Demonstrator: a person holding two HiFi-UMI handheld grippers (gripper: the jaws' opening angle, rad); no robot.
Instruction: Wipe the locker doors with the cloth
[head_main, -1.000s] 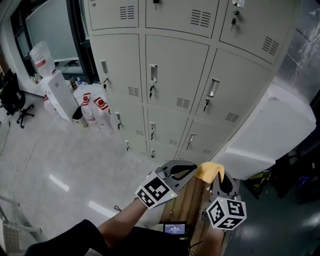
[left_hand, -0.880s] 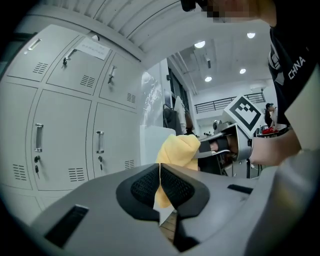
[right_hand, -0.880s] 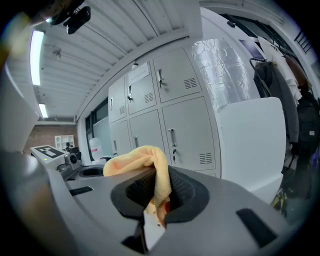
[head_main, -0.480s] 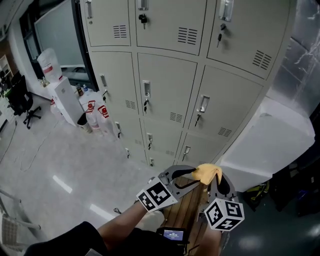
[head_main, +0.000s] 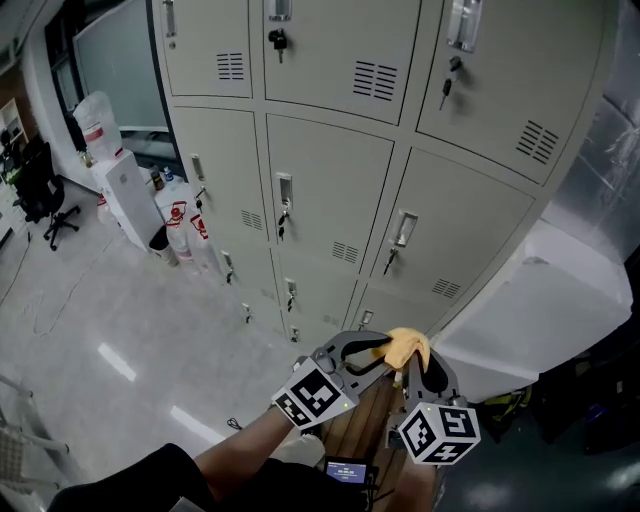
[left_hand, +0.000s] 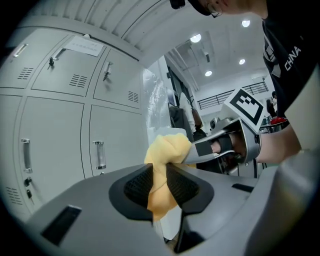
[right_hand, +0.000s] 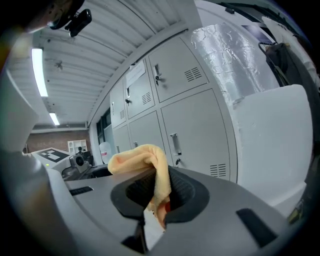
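A crumpled yellow cloth (head_main: 405, 346) hangs low in the head view, held between both grippers in front of the grey locker doors (head_main: 330, 190). My left gripper (head_main: 383, 346) is shut on one end of the cloth (left_hand: 161, 170), which bulges above its black pads (left_hand: 137, 187). In the left gripper view the right gripper's fingers (left_hand: 207, 147) grip the cloth's far side. My right gripper (head_main: 415, 362) is shut on the other end of the cloth (right_hand: 147, 159), which droops over its pads (right_hand: 182, 192). The locker doors (right_hand: 192, 125) stand a short way beyond, untouched by the cloth.
A big white block (head_main: 530, 300) leans against the lockers at right, under a foil-covered wall (head_main: 612, 120). A water dispenser (head_main: 120, 190) with bottles (head_main: 185, 225) stands left of the lockers, an office chair (head_main: 35, 190) farther left. A wooden bench (head_main: 365, 420) with a small screen (head_main: 347, 468) lies below my hands.
The view has tilted upward, so the lockers sit lower and closer in the frame. Both grippers have stayed shut on the cloth and shifted slightly left and up.
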